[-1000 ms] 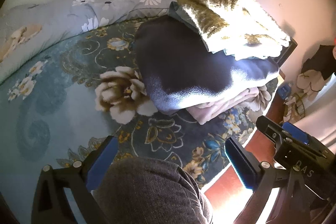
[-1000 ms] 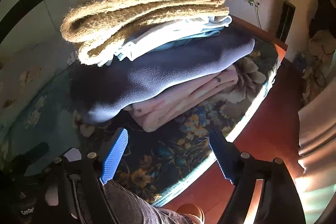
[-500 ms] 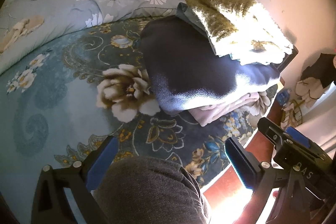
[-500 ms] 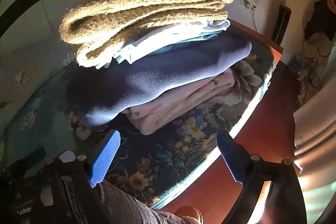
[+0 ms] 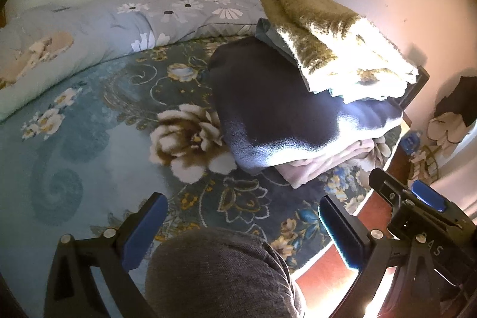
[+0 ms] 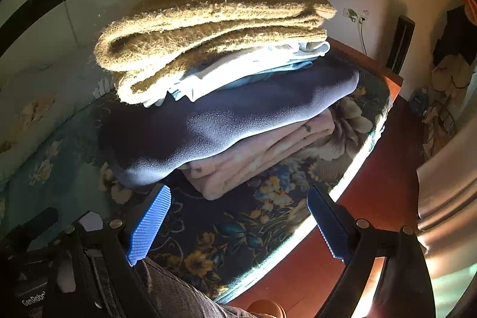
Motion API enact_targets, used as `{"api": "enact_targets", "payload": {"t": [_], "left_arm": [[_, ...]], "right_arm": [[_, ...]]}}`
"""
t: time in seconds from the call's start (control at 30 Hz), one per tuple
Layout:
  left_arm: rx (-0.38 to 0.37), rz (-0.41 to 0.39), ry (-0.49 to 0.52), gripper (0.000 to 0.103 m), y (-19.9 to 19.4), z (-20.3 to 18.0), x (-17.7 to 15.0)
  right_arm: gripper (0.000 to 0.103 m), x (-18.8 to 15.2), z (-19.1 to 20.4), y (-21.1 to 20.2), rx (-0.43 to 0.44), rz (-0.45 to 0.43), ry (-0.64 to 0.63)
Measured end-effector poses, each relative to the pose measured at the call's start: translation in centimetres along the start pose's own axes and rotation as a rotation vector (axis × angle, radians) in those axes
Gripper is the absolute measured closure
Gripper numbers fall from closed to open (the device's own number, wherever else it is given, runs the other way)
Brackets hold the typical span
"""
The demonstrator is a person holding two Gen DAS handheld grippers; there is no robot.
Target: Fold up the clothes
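A stack of folded clothes sits on the bed's right side. A fuzzy tan sweater (image 5: 325, 35) (image 6: 208, 29) lies on top, over a light blue-white garment (image 6: 247, 67), a dark navy fleece (image 5: 274, 109) (image 6: 226, 121) and a pink garment (image 5: 322, 163) (image 6: 256, 157) at the bottom. My left gripper (image 5: 241, 225) is open and empty, held above the person's knee, short of the stack. My right gripper (image 6: 238, 222) is open and empty, just in front of the stack near the bed's edge; its body also shows in the left wrist view (image 5: 423, 216).
The bed has a blue floral cover (image 5: 89, 139) (image 6: 238, 234). A rolled floral quilt (image 5: 119, 23) lies along the back. The person's grey-trousered knee (image 5: 220, 273) is between my left fingers. A red-brown floor (image 6: 381, 187) and clutter by the wall (image 6: 447, 79) lie to the right.
Both grippers have drifted slightly; the stack sits a little lower and nearer in the right wrist view. Both stay open and empty. The clothes have not moved.
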State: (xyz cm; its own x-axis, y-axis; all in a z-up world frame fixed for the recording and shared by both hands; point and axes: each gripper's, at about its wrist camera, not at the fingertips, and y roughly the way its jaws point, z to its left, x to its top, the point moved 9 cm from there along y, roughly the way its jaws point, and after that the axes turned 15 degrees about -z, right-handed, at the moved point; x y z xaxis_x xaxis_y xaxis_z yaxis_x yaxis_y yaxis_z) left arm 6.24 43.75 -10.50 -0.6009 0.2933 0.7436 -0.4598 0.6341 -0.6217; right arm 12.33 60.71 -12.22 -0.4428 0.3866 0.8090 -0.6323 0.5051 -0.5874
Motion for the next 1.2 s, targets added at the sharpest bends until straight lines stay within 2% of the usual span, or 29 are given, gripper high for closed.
{"api": "enact_targets", "payload": {"t": [1.2], "left_arm": [[0.032,-0.001,0.044,0.000,-0.20,0.12,-0.54]], "right_arm": [[0.009,-0.30,-0.56,0.03,-0.033,0.000,-0.034]]}}
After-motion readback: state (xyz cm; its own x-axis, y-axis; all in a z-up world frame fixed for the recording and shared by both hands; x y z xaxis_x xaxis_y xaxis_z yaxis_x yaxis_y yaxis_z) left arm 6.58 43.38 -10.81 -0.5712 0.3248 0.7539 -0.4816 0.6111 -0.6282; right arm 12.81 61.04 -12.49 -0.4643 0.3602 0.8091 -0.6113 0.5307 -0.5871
